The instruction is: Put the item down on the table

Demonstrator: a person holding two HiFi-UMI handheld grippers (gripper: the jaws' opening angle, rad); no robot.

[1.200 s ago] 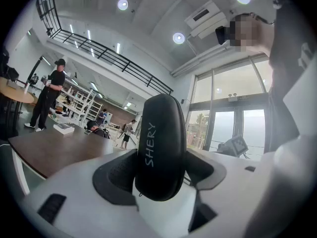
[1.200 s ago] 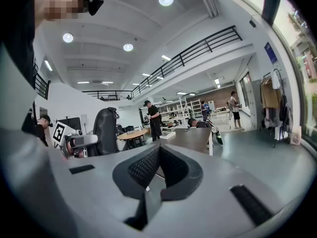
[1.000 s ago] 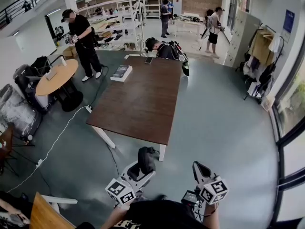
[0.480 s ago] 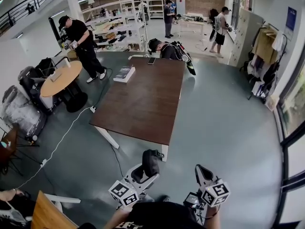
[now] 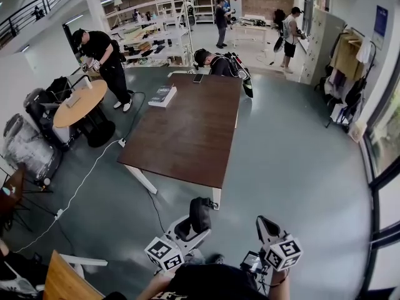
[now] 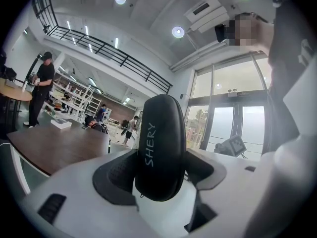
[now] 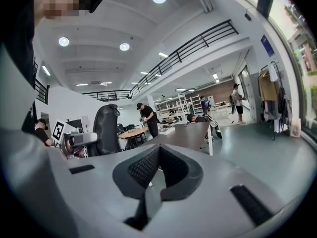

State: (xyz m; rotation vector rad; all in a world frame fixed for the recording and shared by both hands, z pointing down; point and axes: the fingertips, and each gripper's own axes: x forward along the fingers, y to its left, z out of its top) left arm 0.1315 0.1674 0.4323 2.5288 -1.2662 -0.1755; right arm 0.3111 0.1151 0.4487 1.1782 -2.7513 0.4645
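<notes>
Head view, nearest first. At 6 o'clock, over the grey floor point(image 5: 294, 167), the left gripper point(image 5: 195, 221) has its jaws closed on a black case point(image 5: 200, 212). The left gripper view shows the case standing upright between the two dark pads, its white lettering running up one side. The case is held in the air, short of the near edge of the brown worktop point(image 5: 187, 130) and not touching it. At 5 o'clock, just beside the left one, the right gripper point(image 5: 265, 226) is raised; the right gripper view shows its jaws drawn together with nothing between them. The worktop stretches away toward 12 o'clock. At its far left corner lies a stack of books point(image 5: 162, 95), and near its far edge a phone point(image 5: 195, 78). A seated person point(image 5: 211, 62) leans over the far end. At 10 o'clock, well apart from the worktop, stands a round table point(image 5: 78, 102), with a standing person in black point(image 5: 103, 58) just behind it. White shelving point(image 5: 164, 24) fills the background at 12 o'clock.
</notes>
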